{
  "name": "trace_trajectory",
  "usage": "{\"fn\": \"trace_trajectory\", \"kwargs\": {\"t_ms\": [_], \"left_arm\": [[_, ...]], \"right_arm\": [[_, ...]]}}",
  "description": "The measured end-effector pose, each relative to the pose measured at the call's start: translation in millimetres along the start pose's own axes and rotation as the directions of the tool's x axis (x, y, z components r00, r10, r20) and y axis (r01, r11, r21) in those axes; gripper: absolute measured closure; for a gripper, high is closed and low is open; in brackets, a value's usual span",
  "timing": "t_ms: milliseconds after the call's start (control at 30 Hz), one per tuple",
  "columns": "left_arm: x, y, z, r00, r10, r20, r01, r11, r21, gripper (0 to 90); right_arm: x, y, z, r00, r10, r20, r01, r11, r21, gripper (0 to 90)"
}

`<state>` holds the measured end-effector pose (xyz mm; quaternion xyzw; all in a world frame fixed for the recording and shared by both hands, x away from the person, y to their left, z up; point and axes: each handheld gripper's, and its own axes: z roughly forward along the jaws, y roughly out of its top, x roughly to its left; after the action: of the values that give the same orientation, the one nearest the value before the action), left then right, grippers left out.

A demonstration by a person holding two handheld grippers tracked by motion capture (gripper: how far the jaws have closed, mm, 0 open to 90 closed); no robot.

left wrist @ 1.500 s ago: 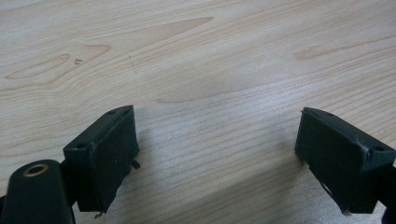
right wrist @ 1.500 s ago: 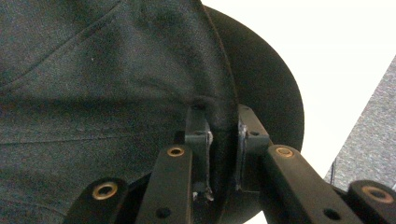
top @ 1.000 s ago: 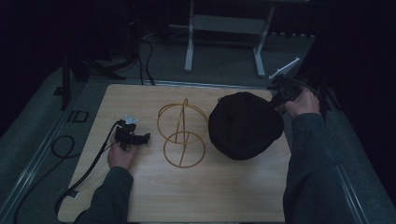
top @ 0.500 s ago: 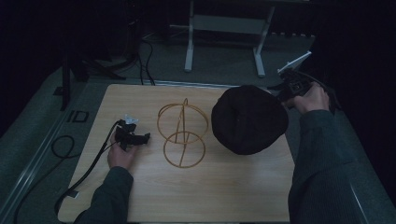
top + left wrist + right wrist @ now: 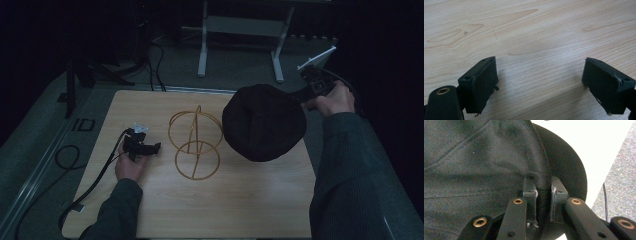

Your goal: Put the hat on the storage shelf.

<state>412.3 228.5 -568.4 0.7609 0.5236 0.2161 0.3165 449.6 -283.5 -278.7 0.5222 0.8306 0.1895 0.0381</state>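
From overhead I looked forward and down on the table (image 5: 150, 200). My left gripper's camera stared closely at that same tabletop; my right one sat tight against the black hat (image 5: 474, 170).

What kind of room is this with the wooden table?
Probably a lab or workshop set up for recording, not a home. A bare wooden table stands on grey carpet, cables trail across the floor, and a metal stand sits behind. A person uses handheld grippers here, the right gripper holding a black hat.

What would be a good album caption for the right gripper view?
Right gripper pinching the edge of a black fabric hat between its shut jaws.
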Motion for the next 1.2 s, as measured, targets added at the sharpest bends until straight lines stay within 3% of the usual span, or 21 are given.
{"fn": "trace_trajectory", "kwargs": {"t_ms": [500,1200], "left_arm": [[0.0,0.0,0.0,1.0,0.0,0.0,0.0,1.0,0.0,12.7],[0.0,0.0,0.0,1.0,0.0,0.0,0.0,1.0,0.0,12.6]], "right_arm": [[13.6,10.1,-9.4,0.9996,-0.022,-0.019,0.023,0.9997,0.013,78.9],[29.8,27.4,-14.6,0.9992,-0.021,-0.035,0.02,0.9992,-0.034,78.8]]}}
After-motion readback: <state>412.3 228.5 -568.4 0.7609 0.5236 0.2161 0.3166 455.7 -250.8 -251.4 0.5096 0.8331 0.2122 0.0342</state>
